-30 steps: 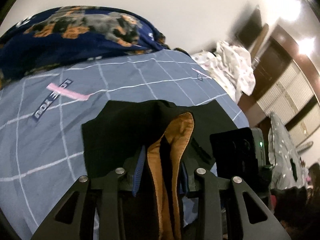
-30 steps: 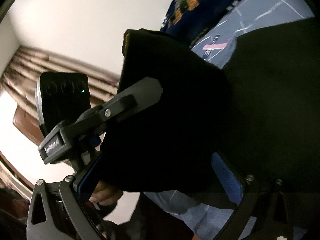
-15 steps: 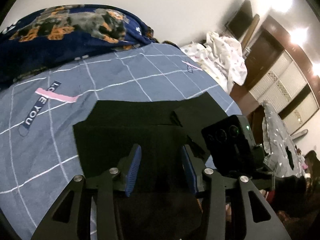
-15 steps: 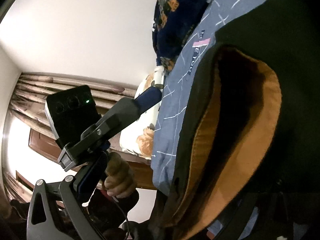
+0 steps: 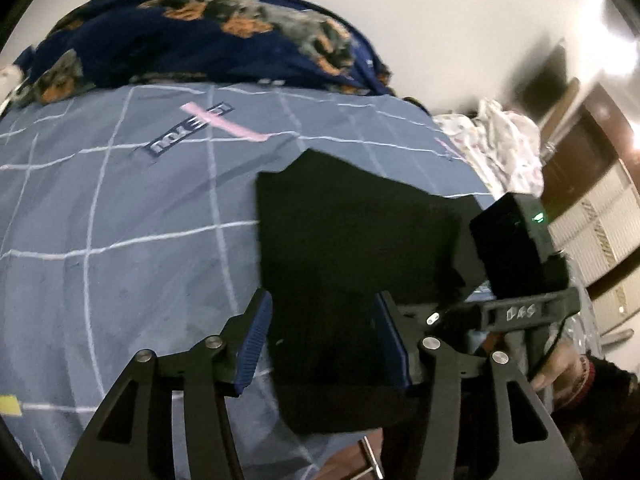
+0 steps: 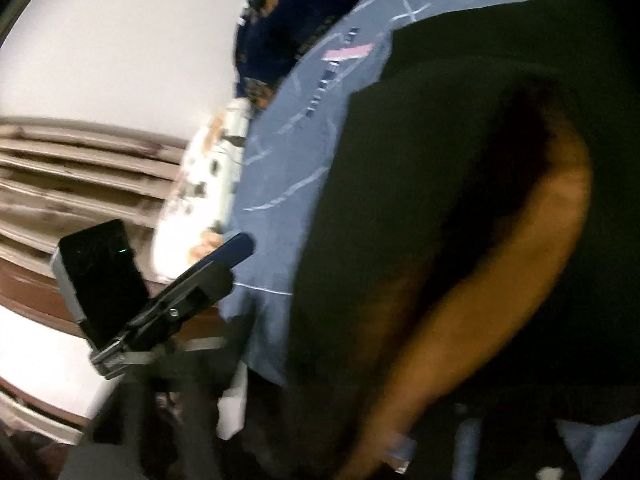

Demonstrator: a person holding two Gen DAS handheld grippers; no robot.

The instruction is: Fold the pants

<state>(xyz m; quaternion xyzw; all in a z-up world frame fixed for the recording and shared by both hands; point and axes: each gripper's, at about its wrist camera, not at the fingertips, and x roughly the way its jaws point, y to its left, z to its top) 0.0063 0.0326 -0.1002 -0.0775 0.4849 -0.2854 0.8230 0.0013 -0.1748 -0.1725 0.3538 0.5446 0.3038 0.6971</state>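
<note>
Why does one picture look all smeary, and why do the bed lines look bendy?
Right wrist view: motion blur smears the black pants and their orange lining. Left wrist view: sharper, but the fisheye lens curves the white lines on the blue bedsheet; ceiling lights glare at the top right, and the pants show no detail.

Left claw [image 5: 324, 340] opening, released pants [image 5: 352, 240]; right claw closing.
</note>
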